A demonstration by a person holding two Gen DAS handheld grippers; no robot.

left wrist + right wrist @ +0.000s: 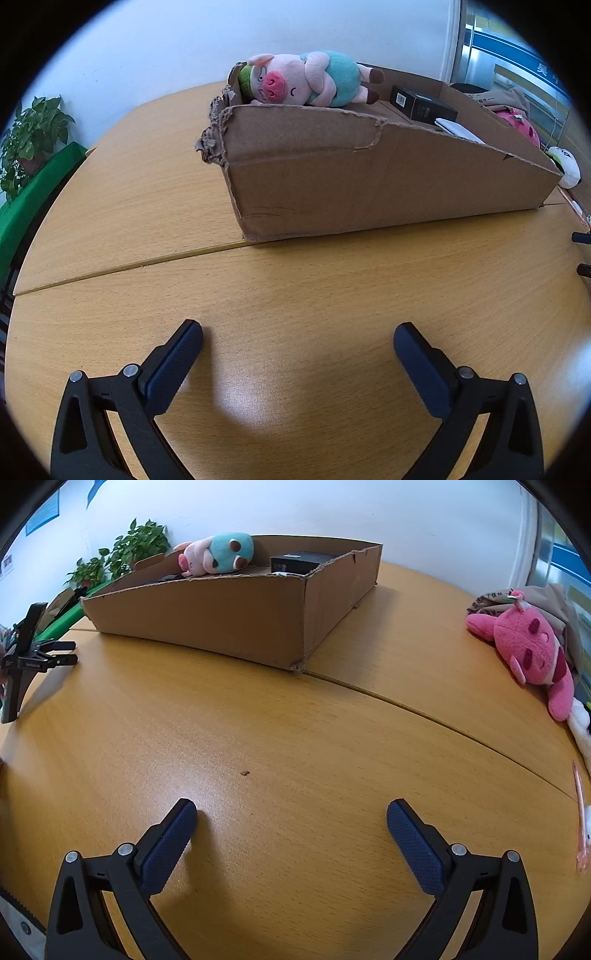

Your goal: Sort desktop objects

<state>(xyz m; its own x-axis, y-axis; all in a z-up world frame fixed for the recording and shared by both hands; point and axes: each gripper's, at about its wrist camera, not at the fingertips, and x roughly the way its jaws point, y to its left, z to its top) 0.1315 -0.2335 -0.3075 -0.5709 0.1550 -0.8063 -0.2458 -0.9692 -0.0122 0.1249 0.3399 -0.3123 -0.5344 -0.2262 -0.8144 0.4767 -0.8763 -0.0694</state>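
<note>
Spanning both views, a wood table (pixel 295 280) meets a white wall (pixel 155 40). Upper centre, a torn box (pixel 351 177) holds a pig (pixel 306 79). Both grippers (pixel 297 345) (pixel 291 821) gape wide, empty.

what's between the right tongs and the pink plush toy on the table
Only bare wooden tabletop with its seam, seen from the right wrist, separates the right tongs from the pink plush.
</note>
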